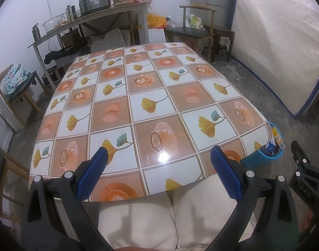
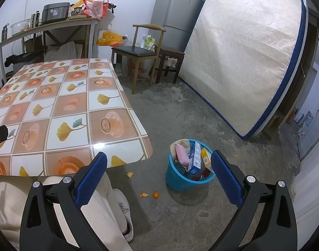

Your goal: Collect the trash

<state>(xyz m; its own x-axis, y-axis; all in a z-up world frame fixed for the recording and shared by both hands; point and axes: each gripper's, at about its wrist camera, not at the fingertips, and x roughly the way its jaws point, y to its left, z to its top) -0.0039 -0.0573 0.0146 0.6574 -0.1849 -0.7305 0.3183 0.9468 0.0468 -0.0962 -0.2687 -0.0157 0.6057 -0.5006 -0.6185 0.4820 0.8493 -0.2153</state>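
Left wrist view: left gripper [image 1: 159, 163] is hovering over the near edge of the table [image 1: 138, 96], fingers spread wide and gripping nothing; the blue basket [image 1: 263, 156] is standing on the floor just past the table's right corner. Right wrist view: right gripper [image 2: 159, 167] is hanging wide apart and empty above the floor, the basket [image 2: 180, 177] is standing upright between its fingers, and the boxes [image 2: 196, 156] are standing inside on end, long axes near vertical, tops leaning slightly right; orange peel scraps [image 2: 149, 194] are lying near the shoe [image 2: 126, 215].
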